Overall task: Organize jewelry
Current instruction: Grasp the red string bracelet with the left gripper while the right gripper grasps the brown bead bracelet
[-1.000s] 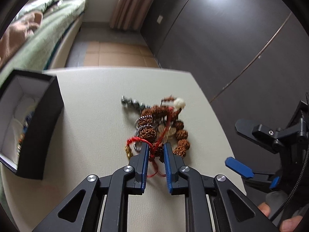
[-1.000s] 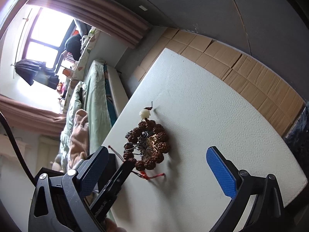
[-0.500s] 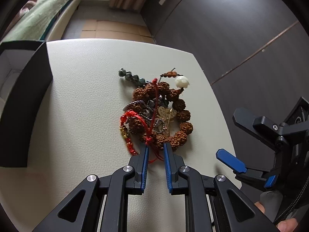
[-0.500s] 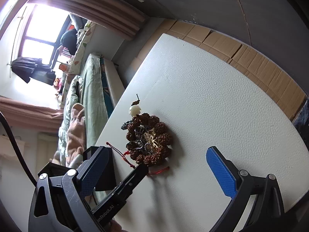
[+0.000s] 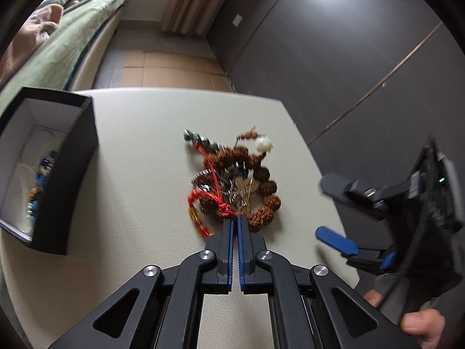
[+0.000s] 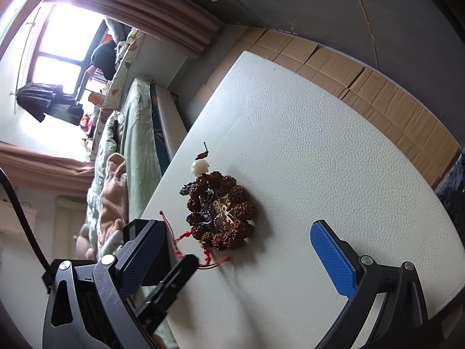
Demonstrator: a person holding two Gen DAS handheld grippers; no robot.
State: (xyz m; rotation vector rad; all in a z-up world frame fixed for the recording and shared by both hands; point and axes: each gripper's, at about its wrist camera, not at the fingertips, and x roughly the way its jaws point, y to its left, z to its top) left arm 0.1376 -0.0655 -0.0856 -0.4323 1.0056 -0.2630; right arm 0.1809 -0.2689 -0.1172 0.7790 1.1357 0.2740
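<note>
Left gripper [image 5: 235, 220] just closing, pressed together on the red cord [image 5: 224, 208] of the blurred jewelry pile [image 5: 237, 184], right gripper [image 6: 232, 257] spread wide, black box [image 5: 48, 171] cut off at the table's [image 5: 139, 128] left edge.

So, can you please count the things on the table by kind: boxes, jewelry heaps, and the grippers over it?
Boxes: 1, the black box
Jewelry heaps: 1, the tangled jewelry pile
Grippers: 2, the left gripper and the right gripper
Total: 4
</note>
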